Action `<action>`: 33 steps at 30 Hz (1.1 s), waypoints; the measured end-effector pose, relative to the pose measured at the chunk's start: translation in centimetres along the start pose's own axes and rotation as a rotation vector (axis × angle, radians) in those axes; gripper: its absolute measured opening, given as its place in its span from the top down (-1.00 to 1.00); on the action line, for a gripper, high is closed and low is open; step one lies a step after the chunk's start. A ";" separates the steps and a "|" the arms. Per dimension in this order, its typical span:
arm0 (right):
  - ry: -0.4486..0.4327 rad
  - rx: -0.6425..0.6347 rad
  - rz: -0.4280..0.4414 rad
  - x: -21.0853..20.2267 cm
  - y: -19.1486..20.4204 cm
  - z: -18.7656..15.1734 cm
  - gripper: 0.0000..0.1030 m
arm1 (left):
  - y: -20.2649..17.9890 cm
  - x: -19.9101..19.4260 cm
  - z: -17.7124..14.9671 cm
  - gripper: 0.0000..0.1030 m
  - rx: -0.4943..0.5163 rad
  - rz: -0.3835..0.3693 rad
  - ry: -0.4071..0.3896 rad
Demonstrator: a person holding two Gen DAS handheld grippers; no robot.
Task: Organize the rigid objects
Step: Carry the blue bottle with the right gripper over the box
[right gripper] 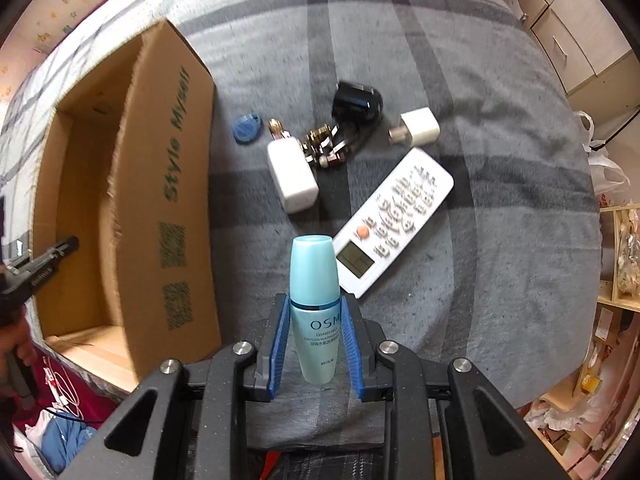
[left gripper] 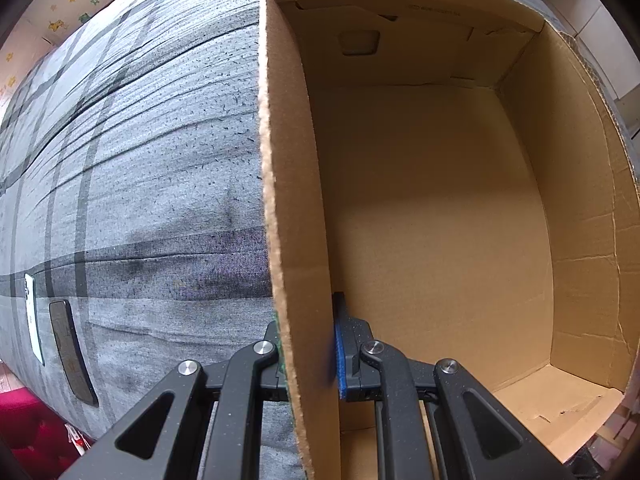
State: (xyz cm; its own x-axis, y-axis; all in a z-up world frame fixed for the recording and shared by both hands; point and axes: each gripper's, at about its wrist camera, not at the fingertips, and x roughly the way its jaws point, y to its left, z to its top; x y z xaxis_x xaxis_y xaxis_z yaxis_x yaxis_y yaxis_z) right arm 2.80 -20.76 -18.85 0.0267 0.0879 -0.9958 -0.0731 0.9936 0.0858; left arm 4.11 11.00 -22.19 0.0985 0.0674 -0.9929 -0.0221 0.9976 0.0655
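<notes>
We find the left claw (left gripper: 308, 364) pinching the near wall of the empty cardboard box (left gripper: 440, 208), one finger outside and one inside, on the grey plaid bed (right gripper: 500, 200). The right claw (right gripper: 316, 344) is clamped on a pale blue lotion bottle (right gripper: 314, 300), cap pointing away from the camera. On the bed beyond it lie a white remote (right gripper: 394, 216), two white chargers (right gripper: 294, 176) (right gripper: 420, 126), a blue tag (right gripper: 246, 128), keys (right gripper: 324, 144) and a black object (right gripper: 358, 102), all beside the box.
</notes>
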 end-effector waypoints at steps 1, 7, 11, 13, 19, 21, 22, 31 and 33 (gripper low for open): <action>-0.007 -0.001 0.000 -0.3 0.1 0.0 0.47 | 0.0 0.0 0.0 0.74 0.000 0.001 0.001; -0.043 -0.024 -0.013 -3.6 0.8 2.6 0.47 | 0.1 -0.1 0.0 0.74 -0.009 -0.004 -0.002; -0.076 -0.040 -0.004 -5.5 1.4 3.1 0.47 | 0.2 -0.1 0.0 0.74 -0.004 -0.002 -0.003; -0.089 -0.053 -0.002 -6.3 2.0 3.1 0.47 | 0.1 -0.1 0.0 0.74 -0.004 -0.002 -0.004; -0.131 -0.089 0.014 -8.7 3.8 3.1 0.47 | -0.3 -0.2 0.0 0.74 0.002 0.003 -0.006; -0.147 -0.105 0.023 -9.7 4.6 3.1 0.47 | -0.4 -0.2 -0.1 0.74 0.006 0.006 -0.007; -0.154 -0.114 0.026 -10.1 5.0 3.3 0.47 | -0.5 -0.2 -0.1 0.74 0.010 0.009 -0.007; -0.192 -0.189 0.055 -12.8 8.3 4.4 0.47 | -1.2 -0.3 -0.1 0.74 0.013 0.008 -0.008; -0.195 -0.205 0.061 -13.0 9.1 4.8 0.47 | -1.2 -0.4 -0.2 0.75 0.009 0.004 -0.008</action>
State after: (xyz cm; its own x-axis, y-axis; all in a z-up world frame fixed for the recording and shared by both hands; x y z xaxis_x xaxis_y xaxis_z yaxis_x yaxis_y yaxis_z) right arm 6.53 -12.57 -4.97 0.2062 0.1786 -0.9621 -0.2803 0.9528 0.1168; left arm 3.94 9.79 -21.86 0.1062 0.0719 -0.9917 -0.0136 0.9974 0.0709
